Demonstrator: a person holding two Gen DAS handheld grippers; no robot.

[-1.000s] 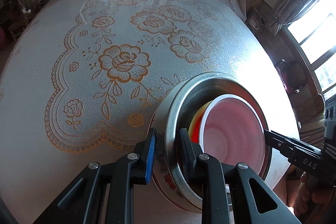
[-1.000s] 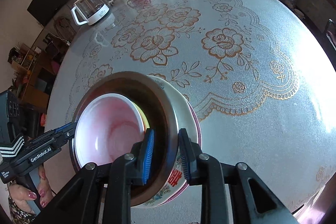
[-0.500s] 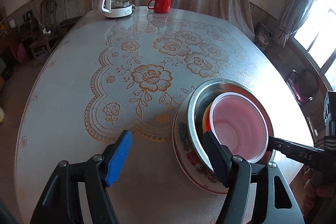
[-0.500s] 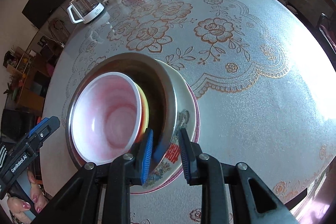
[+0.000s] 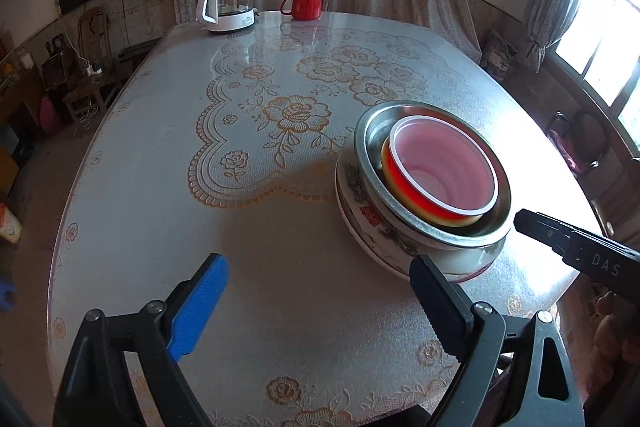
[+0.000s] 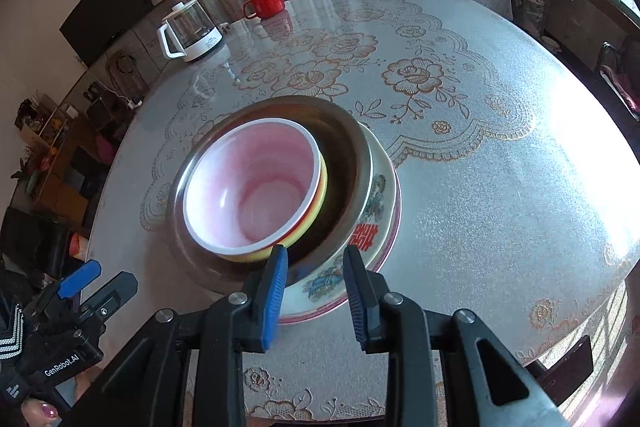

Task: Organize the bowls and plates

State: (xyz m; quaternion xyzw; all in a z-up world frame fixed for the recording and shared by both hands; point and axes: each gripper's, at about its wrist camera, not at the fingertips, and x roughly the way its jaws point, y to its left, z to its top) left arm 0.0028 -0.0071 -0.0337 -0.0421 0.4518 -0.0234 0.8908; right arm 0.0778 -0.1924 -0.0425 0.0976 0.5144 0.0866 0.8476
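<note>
Lace-patterned tabletop (image 5: 280,267) carries the nested bowls (image 6: 280,187) just ahead of the narrow, opening, empty right hand-held gripper (image 6: 316,287); the wide-opening, empty left hand-held gripper (image 5: 320,291) has them at its right.

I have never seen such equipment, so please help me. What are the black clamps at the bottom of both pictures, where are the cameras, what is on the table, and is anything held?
A person holds two hand-held clamps; each carries a forward-looking camera. One picture looks along the left gripper, the other along the right gripper. On the table stands a nested stack: pink bowl in a yellow bowl, in a steel bowl, in a painted bowl. Farther away stand a kettle and a red mug. Both jaws are opening; nothing is held.
</note>
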